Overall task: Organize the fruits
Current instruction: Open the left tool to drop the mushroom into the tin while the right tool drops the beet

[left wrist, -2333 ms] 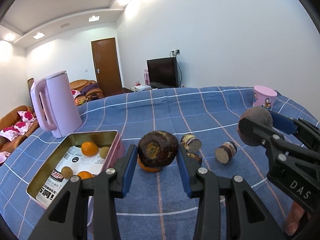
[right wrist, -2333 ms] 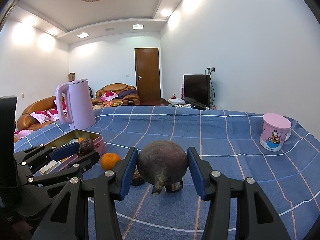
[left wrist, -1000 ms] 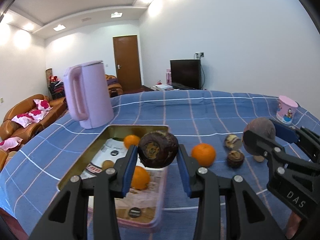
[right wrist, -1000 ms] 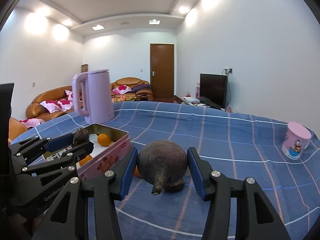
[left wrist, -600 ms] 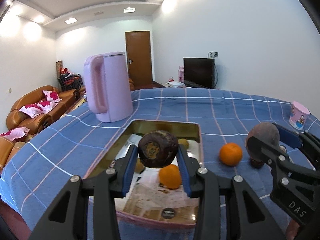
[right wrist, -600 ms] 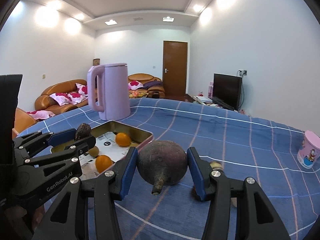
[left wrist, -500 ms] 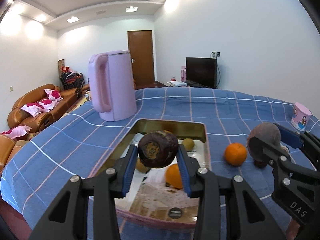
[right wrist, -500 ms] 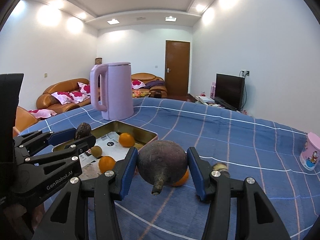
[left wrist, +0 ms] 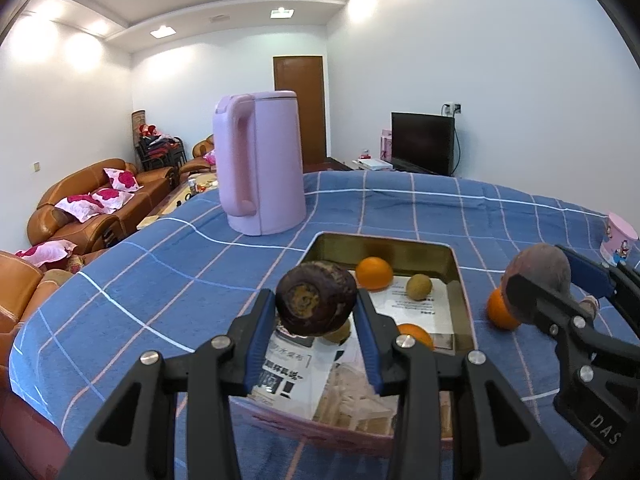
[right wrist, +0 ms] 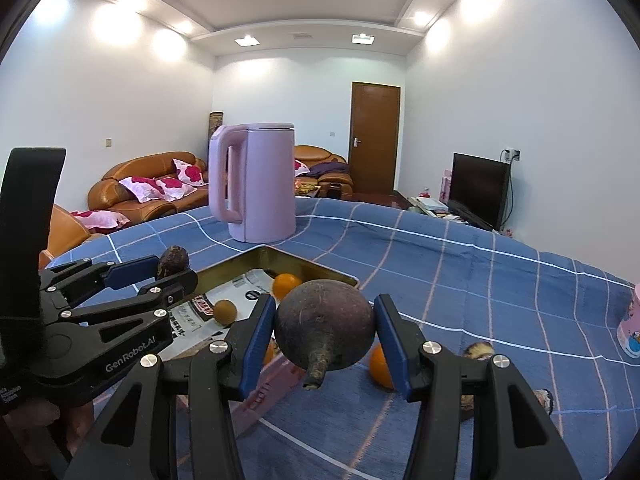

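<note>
Through my left wrist camera, my left fingers (left wrist: 316, 322) are pinching a dark, rough-skinned fruit (left wrist: 316, 304) across its middle, its cut or scarred brown face turned toward me, and it hangs over the near end of the open tin (left wrist: 456, 264) on the blue checked bench (left wrist: 160, 272). It looks firm and fairly light, with a coarse skin that should not slide on the blue pads; the widest part, where I have it, seems the right place to hold. In the tin lie two oranges (left wrist: 374, 273), a small greenish fruit (left wrist: 419, 287) and printed paper, so I judge the free spot is nearer me, beside the paper. A tall pink kettle (left wrist: 260, 168) stands beyond the tin, well clear. To the right my other fingers carry a second round fruit, with a loose orange (left wrist: 498, 312) behind them on the cloth. From the right wrist camera, my right fingers (right wrist: 326, 340) are clamped on a round purple-brown fruit with a stalk (right wrist: 324, 330) pointing down (the heavier of the two, I would guess, and smoother), held above the cloth just short of the tin's pink side. The left gripper sits between me and the tin's open end, so it stands in my way. A pink cup (right wrist: 631, 326) is far off right.
</note>
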The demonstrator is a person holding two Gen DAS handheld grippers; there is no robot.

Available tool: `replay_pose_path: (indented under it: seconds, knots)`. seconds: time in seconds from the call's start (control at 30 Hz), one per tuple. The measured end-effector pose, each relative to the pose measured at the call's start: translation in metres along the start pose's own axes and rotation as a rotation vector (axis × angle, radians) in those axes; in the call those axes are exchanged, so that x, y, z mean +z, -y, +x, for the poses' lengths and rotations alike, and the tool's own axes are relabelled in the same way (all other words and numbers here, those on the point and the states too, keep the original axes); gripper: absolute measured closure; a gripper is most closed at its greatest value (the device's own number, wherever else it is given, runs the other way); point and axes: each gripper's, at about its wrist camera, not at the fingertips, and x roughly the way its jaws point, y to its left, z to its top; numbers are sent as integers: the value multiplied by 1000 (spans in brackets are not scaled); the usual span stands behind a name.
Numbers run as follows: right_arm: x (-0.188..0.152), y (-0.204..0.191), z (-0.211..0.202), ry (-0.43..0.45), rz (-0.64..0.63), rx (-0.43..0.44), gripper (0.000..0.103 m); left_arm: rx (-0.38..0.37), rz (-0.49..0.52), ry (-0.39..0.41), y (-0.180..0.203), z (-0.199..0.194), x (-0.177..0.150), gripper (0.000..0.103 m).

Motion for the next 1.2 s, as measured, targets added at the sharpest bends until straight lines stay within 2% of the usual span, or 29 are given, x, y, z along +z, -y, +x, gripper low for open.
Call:
replay_pose_path:
  seconds: [0.57,0.97,1.1,1.2]
  knots:
    - [2,-30,15,-25,-39,69,50,14,-32,-45,-21,10,-2,61]
    - [-3,-32,38,-175,-17,196,49,3,-7,-88,-17,19,-5,59]
    - [-4,-32,39,-180,-17,199,49,0,-7,-88,-17,18,-5,59]
    - [-4,-32,40,-184,-15,197,49,4,-13,-87,-17,17,-6,47]
